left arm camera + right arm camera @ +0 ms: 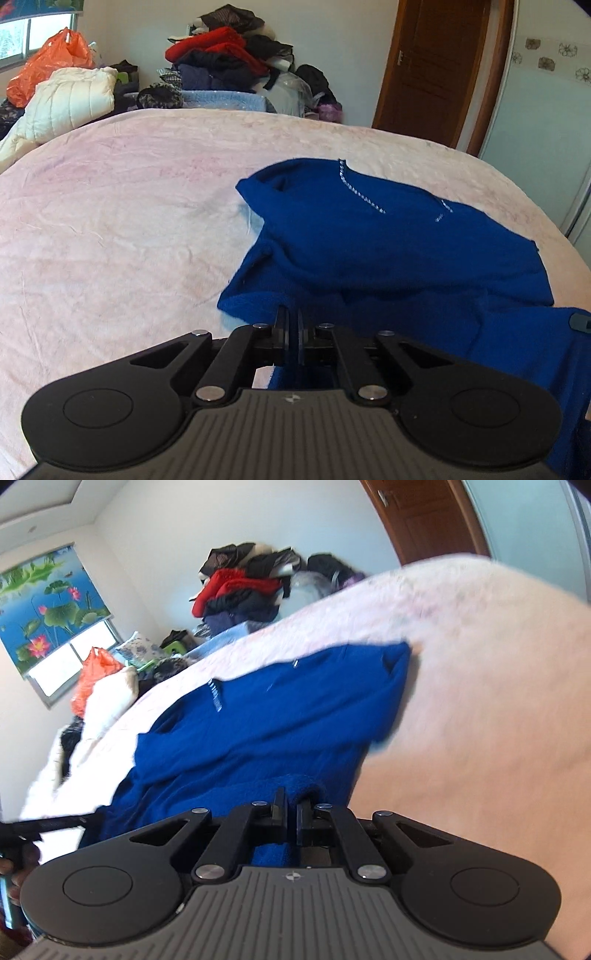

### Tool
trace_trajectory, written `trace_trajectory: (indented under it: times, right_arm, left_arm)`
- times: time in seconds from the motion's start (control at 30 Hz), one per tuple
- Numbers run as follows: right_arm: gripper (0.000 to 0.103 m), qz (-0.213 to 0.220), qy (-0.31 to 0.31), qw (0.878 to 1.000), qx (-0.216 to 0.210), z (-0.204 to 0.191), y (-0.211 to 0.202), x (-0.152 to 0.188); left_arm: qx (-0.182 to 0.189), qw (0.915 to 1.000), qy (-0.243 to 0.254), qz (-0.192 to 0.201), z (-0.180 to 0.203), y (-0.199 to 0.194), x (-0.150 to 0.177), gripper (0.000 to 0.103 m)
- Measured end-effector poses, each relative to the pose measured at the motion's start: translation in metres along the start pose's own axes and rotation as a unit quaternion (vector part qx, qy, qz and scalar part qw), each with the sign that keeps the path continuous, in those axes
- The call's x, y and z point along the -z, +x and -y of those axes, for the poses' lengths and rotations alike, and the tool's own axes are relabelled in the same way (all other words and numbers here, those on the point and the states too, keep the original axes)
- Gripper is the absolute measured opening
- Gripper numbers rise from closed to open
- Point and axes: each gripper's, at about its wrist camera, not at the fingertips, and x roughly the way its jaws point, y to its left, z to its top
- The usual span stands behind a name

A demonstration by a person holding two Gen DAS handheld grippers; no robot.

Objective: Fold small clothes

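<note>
A deep royal-blue sweater point(388, 243) lies on the pale pink bedspread point(110, 229), toward the near right part of the bed in the left wrist view. The knit looks soft and slightly fuzzy, with no pattern except two short lines of small silvery beads or stitching near the neckline, one long and slanting, the other shorter. The garment is partly doubled over: an upper layer sits across a lower one, its edge forming a dark fold line across the middle, and a rounded flap juts out at the far left corner. The near hem rises off the bedspread into both tools. The left gripper point(291, 317) has its jaws drawn nearly together with a thin layer of the blue cloth pinched between them. The right gripper point(291, 801) is likewise closed narrow on a bunched lump of the same hem, which bulges up just beyond its fingertips; this view is tilted and blurred at the edges. In the right wrist view, part of the left tool shows at the lower left, held in a person's hand point(11, 871). Beyond the bed stands a pile of clothes point(229, 55), an orange plastic bag point(48, 62), a cream quilted jacket point(70, 99) and a brown wooden door point(436, 62).
</note>
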Motion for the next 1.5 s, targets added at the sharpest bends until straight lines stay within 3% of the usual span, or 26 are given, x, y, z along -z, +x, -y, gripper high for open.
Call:
trace_trajectory:
  times: [0.07,0.1,0.17,0.2,0.27,0.4,0.53,0.67,0.77,0.83,0.87,1.0,1.07,1.13,1.17,1.2,1.23,1.3,1.4,1.5]
  right_arm:
    - [0.007,0.000,-0.012,1.000,0.023,0.003,0.012,-0.007]
    - [0.018,-0.007,-0.009,0.999,0.031,0.006,0.018,-0.009]
    - [0.025,-0.015,0.010,0.999,0.040,0.013,0.018,-0.008]
    - [0.039,-0.020,0.023,0.999,0.036,0.018,0.016,-0.006]
    - [0.054,-0.023,0.045,0.998,0.022,0.025,0.009,-0.001]
    - [0.055,-0.049,0.074,0.996,-0.020,0.036,-0.011,0.019]
    - [0.055,-0.087,0.080,0.990,-0.072,0.038,-0.033,0.037]
    - [0.061,-0.169,0.028,0.973,-0.157,0.032,-0.057,0.051]
    - [0.063,-0.191,-0.009,0.967,-0.168,0.025,-0.074,0.057]
    - [0.065,-0.191,-0.011,0.966,-0.176,0.021,-0.077,0.061]
    - [0.066,-0.187,0.001,0.966,-0.181,0.020,-0.074,0.062]
    - [0.064,-0.177,0.069,0.956,-0.223,0.019,-0.054,0.071]
    - [0.060,-0.171,0.081,0.956,-0.226,0.014,-0.048,0.073]
    - [0.050,-0.170,0.089,0.958,-0.215,0.011,-0.042,0.075]
    - [0.038,-0.172,0.095,0.959,-0.206,0.011,-0.040,0.076]
    - [0.023,-0.173,0.101,0.960,-0.198,0.012,-0.039,0.077]
    - [0.016,-0.174,0.107,0.961,-0.187,0.015,-0.038,0.078]
    - [0.005,-0.166,0.115,0.962,-0.186,0.018,-0.041,0.080]
    - [0.006,-0.150,0.083,0.971,-0.164,0.012,-0.053,0.072]
    - [0.006,-0.125,0.071,0.977,-0.155,0.015,-0.073,0.058]
  left_arm:
    - [-0.023,0.9995,-0.004,-0.021,0.001,0.014,-0.004,0.004]
    - [-0.031,0.9988,-0.005,-0.037,0.001,0.020,-0.004,0.005]
    - [-0.034,0.9984,-0.008,-0.045,0.000,0.020,0.000,0.005]
    - [-0.033,0.9984,-0.007,-0.045,-0.001,0.016,0.003,0.005]
    - [-0.037,0.9983,-0.003,-0.046,-0.004,0.007,0.008,0.005]
    - [-0.029,0.9983,-0.011,-0.049,-0.017,-0.014,0.017,0.006]
    - [0.003,0.9965,-0.034,-0.077,-0.031,-0.028,0.033,0.006]
    - [0.011,0.9950,-0.026,-0.096,-0.035,-0.041,0.052,0.006]
    - [0.026,0.9945,-0.015,-0.100,-0.038,-0.054,0.065,0.008]
    - [0.045,0.9933,-0.012,-0.106,-0.041,-0.061,0.072,0.014]
    - [0.059,0.9925,-0.013,-0.107,-0.042,-0.066,0.076,0.023]
    - [0.117,0.9870,-0.010,-0.110,-0.045,-0.079,0.088,0.062]
    - [0.131,0.9854,0.002,-0.109,-0.042,-0.084,0.094,0.065]
    - [0.130,0.9857,0.032,-0.102,-0.035,-0.089,0.101,0.064]
    - [0.131,0.9854,0.043,-0.100,-0.032,-0.091,0.104,0.064]
    - [0.134,0.9849,0.048,-0.099,-0.029,-0.092,0.105,0.058]
    - [0.137,0.9841,0.050,-0.101,-0.027,-0.093,0.106,0.047]
    - [0.134,0.9842,0.045,-0.106,-0.025,-0.092,0.104,0.017]
    - [0.154,0.9823,0.025,-0.103,-0.023,-0.098,0.099,0.011]
    - [0.189,0.9778,0.041,-0.080,-0.012,-0.113,0.095,0.011]
